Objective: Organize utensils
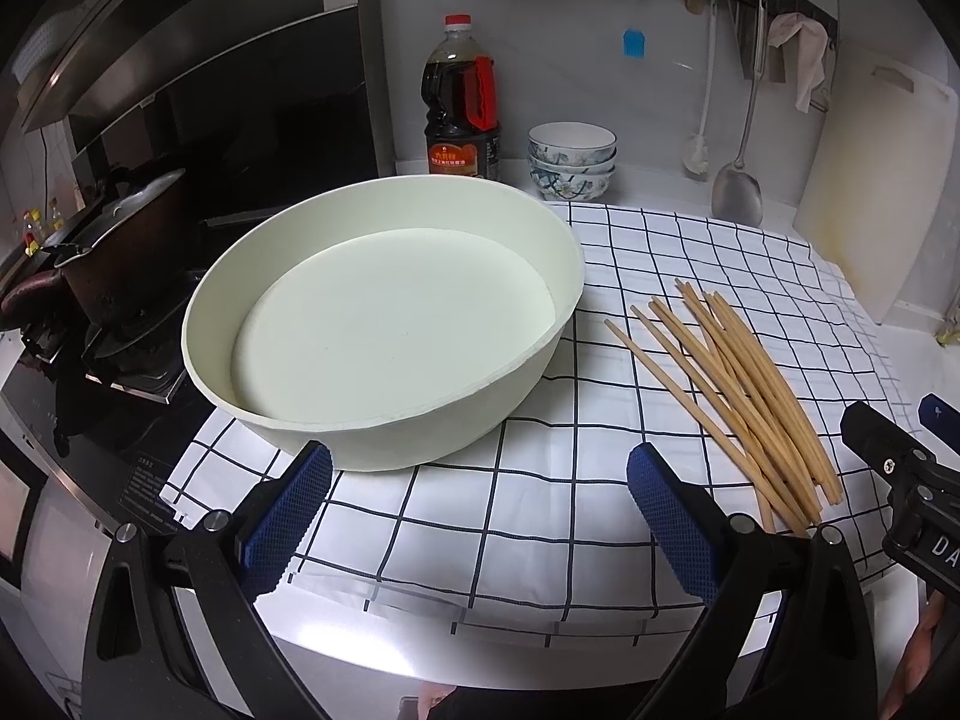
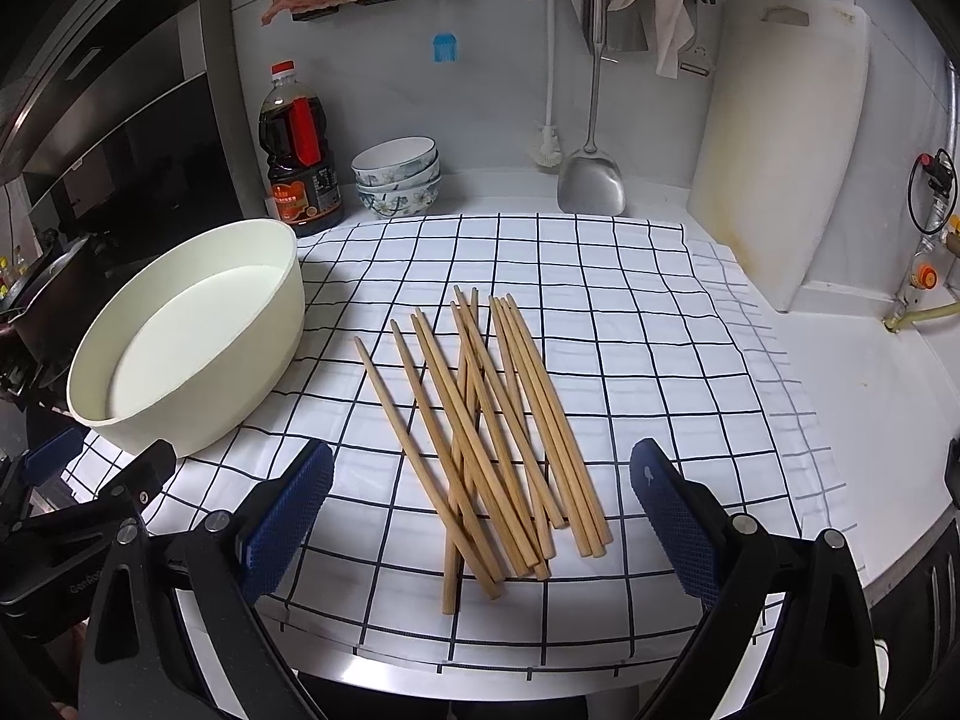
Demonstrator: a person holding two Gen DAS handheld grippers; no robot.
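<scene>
- Chopsticks (image 2: 492, 438) are what this is about, a loose bundle of plain wooden sticks lying crossed over one another on the cloth, to the right of the basin and apart from it.
- The checked cloth (image 2: 630, 312), white with dark grid lines, covers most of the counter and carries both the basin and the sticks.
- The cream basin (image 1: 384, 324), round and shallow, sits on the cloth's left part beside the stove, with nothing inside it.
- A white cutting board (image 2: 780, 144) leans against the wall at the far right.
- A dark sauce bottle (image 2: 300, 150) with a red cap stands behind the basin, a stack of flowered bowls (image 2: 396, 177) just beside it.
- A steel spatula (image 2: 591, 180) hangs from the wall rail.
- The left gripper (image 1: 480, 522) is spread wide in front of the basin, gripping nothing.
- The right gripper (image 2: 480, 522) is just as wide, its blue pads either side of the sticks' near ends without touching them.
</scene>
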